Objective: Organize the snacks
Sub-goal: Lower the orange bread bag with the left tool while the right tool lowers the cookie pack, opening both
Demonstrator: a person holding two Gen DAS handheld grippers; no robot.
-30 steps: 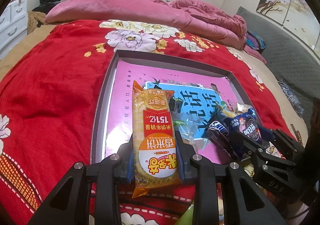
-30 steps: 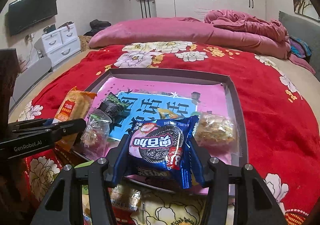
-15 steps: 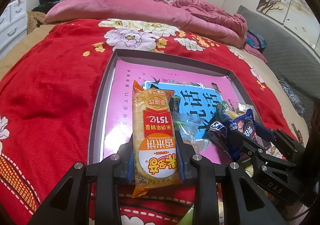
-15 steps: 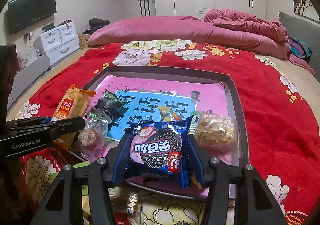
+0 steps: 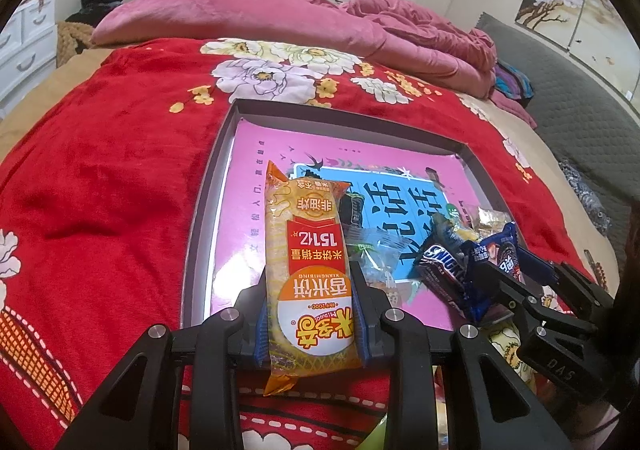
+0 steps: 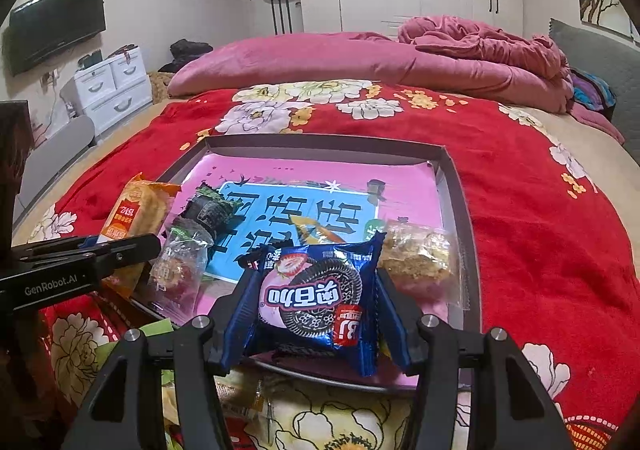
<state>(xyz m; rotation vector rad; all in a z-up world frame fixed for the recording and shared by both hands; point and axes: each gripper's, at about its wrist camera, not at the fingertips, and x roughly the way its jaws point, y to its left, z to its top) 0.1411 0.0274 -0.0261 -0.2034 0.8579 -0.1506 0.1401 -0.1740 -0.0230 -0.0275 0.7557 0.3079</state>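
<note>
My left gripper is shut on a long orange rice-cracker packet, which juts forward over the near left part of the tray. My right gripper is shut on a blue sandwich-cookie packet, held over the tray's near rim. The tray is a shallow grey-rimmed box with a pink and blue printed floor. From the left wrist view the right gripper stands at the right with the blue packet. The right wrist view shows the left gripper at the left with the orange packet.
Inside the tray lie a chocolate bar, a clear-wrapped crumbly cake, a clear pack with a round snack and a dark green packet. Loose snacks lie on the red floral blanket below the grippers. A pink duvet lies beyond.
</note>
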